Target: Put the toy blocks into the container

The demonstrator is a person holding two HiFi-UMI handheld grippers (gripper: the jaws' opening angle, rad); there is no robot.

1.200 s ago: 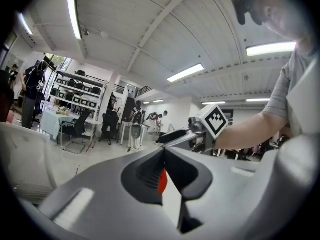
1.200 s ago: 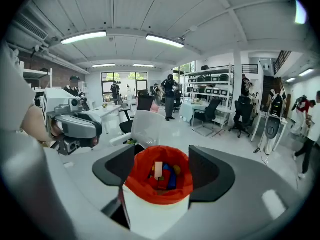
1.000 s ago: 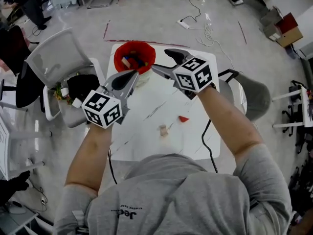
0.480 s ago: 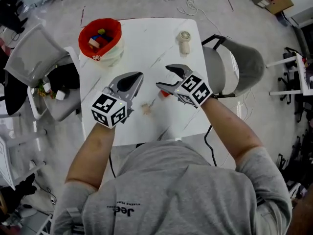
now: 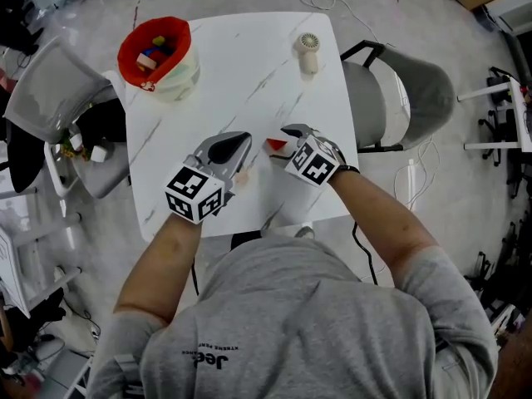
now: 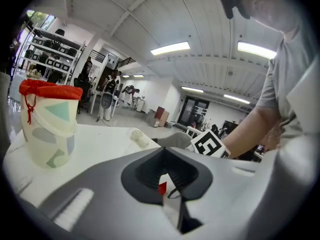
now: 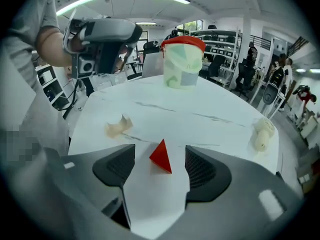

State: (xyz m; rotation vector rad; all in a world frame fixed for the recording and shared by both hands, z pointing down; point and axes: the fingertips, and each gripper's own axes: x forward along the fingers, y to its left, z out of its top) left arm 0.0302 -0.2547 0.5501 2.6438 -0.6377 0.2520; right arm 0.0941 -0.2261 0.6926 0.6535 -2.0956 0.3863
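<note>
Plainly the right claw (image 7: 159, 165) is released, its jaws wide apart and straddling the small red triangular toy block (image 7: 161, 156). The block stands on the white marbled desk (image 7: 200, 109) and touches neither pad, so closing should catch it. Left of that block, the left claw (image 5: 239, 145) is clenched on nothing, beside a beige arched block (image 7: 118, 126). Well beyond the red block stands the red-rimmed pale container (image 7: 182, 64).

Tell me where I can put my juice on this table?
The wide middle of the table, between the bucket and the fan, is bare. The left strip below the bucket is bare too. The near edge is crowded: the left claw, the right claw, open around a red block, and a beige block sit there.
</note>
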